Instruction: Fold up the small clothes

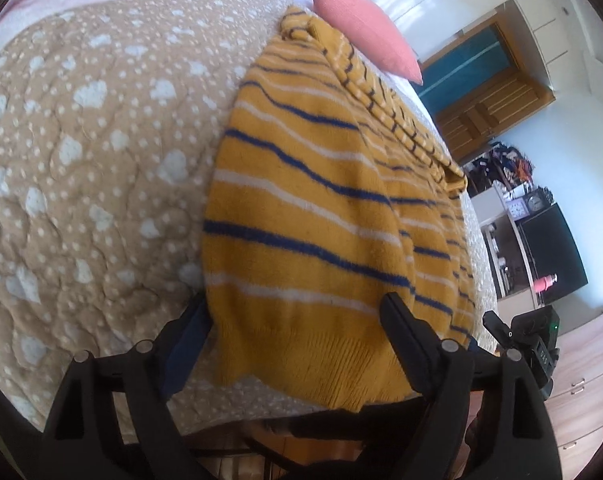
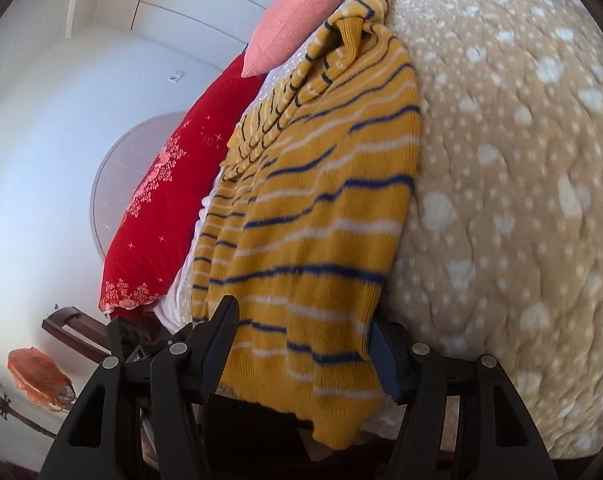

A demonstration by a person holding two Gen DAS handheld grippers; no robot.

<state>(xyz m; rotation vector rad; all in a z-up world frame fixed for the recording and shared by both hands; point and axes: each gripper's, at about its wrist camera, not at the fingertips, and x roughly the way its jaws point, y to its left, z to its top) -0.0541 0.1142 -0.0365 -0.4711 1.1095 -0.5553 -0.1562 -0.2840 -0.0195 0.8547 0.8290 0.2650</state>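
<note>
One striped sweater [image 1: 309,216] lies on the bed [image 1: 81,140]; my left gripper [image 1: 297,320] and right gripper [image 2: 301,324] both straddle its hem, jaws wide, gripping nothing

left gripper [image 1: 295,320]: matte black plastic, angular linkage arms
left fingers [image 1: 405,332]: black, one faced with a dark blue pad
right gripper [image 2: 303,332]: same black frame, round silver pivot screws
right fingers [image 2: 221,336]: ribbed black pad; other blue
</note>
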